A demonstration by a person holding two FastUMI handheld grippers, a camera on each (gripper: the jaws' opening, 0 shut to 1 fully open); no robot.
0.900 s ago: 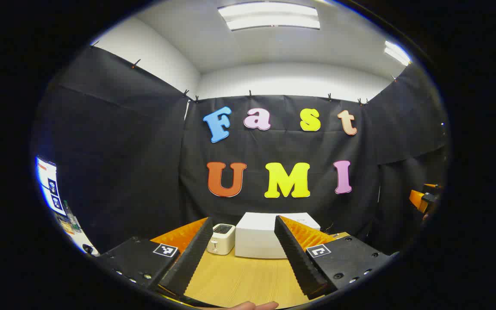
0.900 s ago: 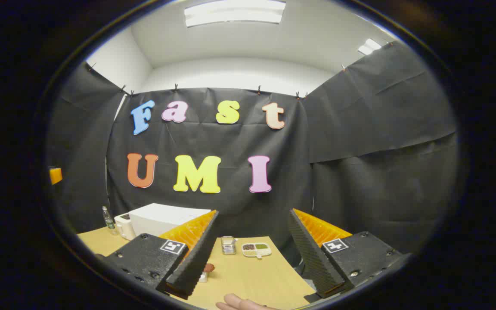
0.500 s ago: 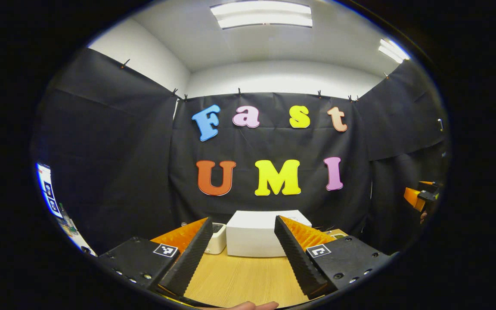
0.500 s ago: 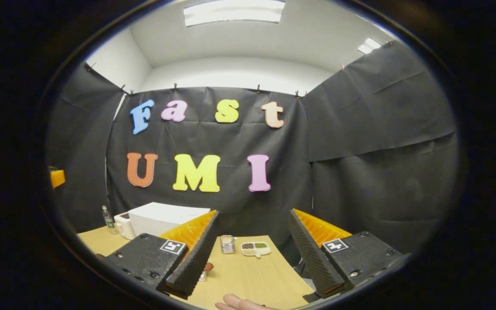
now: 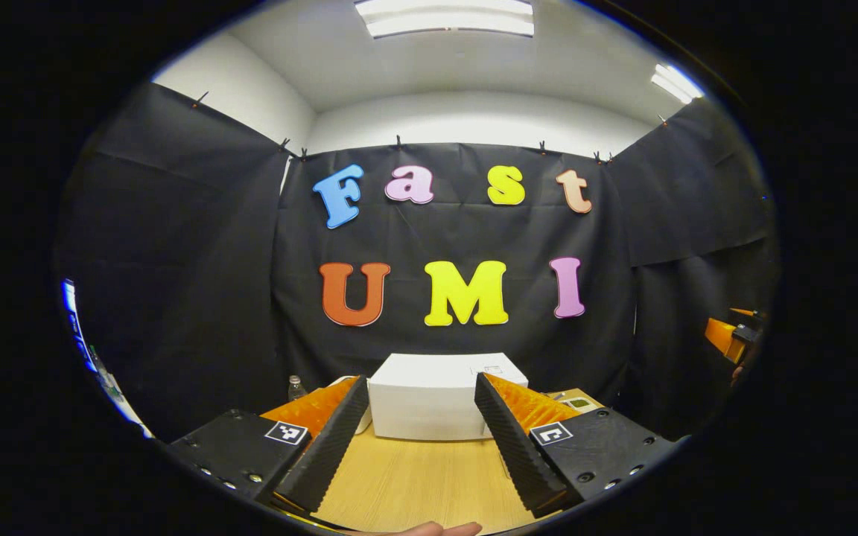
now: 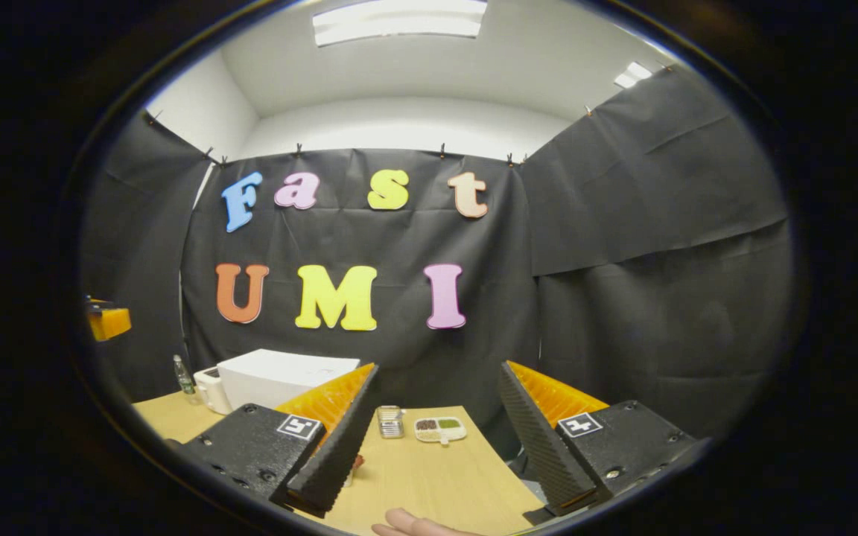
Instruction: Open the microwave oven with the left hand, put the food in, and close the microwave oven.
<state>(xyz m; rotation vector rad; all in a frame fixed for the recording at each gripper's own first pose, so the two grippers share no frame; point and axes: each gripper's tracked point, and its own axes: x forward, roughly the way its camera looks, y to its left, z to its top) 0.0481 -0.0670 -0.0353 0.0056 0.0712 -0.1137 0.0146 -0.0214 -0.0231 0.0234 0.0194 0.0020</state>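
Microwave oven, a white box, sits at the far side of the wooden tabletop against the black cloth wall, and in the left gripper view it lies straight ahead, framed between the 2 fingers. Its door looks closed from here, though the front face is too plain to make out a handle. In the right gripper view the same oven stands at the left, well apart from that gripper.

Food sits in a small white tray with 2 compartments, one dark and one green, at the far edge of the tabletop in the right gripper view, just beside a small clear box. A corner of that tray peeks past the right finger in the left gripper view.

Left gripper hovers above the tabletop with its fingers spread wide and nothing between them. Right gripper is likewise spread and holds nothing. A fingertip of the holding hand shows at the bottom edge there.

Beside the oven's left end stands a white toaster, and left of that a small clear bottle. The bottle also shows above the left finger in the left gripper view. A small red-topped item is mostly hidden behind the right gripper's left finger.
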